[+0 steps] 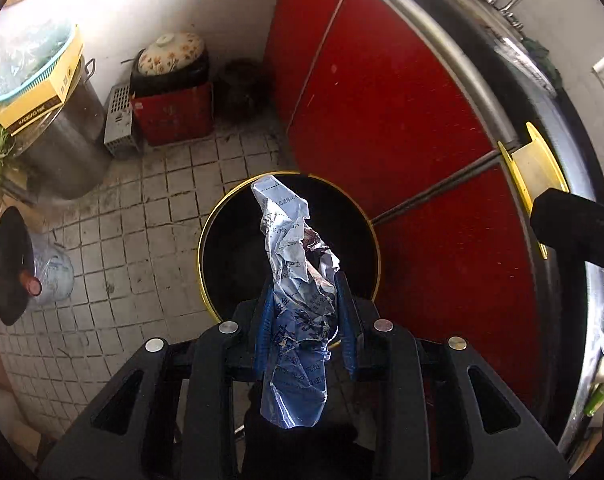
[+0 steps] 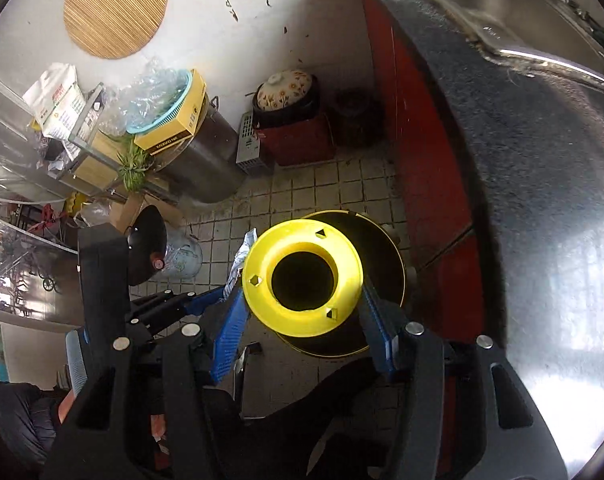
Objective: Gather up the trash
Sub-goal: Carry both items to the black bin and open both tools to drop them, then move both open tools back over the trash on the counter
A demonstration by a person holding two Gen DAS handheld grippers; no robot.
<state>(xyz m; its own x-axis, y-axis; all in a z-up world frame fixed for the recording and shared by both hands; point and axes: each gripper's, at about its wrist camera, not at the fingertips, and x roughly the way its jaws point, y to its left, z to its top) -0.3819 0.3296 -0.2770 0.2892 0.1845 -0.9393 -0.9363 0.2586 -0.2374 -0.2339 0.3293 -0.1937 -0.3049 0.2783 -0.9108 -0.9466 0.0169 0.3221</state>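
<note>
My left gripper (image 1: 304,292) points steeply down, its jaws pressed narrow on a crumpled blue-and-white printed wrapper (image 1: 297,280), which sticks out past the blue pads. The wrapper hangs directly above the dark mouth of a round black bin with a gold rim (image 1: 205,240) standing on the tiled floor (image 1: 141,208).

My right gripper (image 2: 302,300) also points down, jaws about half open and clamped on the sides of an empty yellow plastic spool (image 2: 302,276), one flange facing me. The spool sits over the same bin (image 2: 390,256), and the wrapper (image 2: 241,256) shows just left of it.

The bin stands beside red cabinet doors (image 1: 402,128) under a steel worktop (image 2: 542,200). Further back are a big steel stockpot (image 1: 65,148) and a flowered clay pot (image 1: 171,54) against the wall.
</note>
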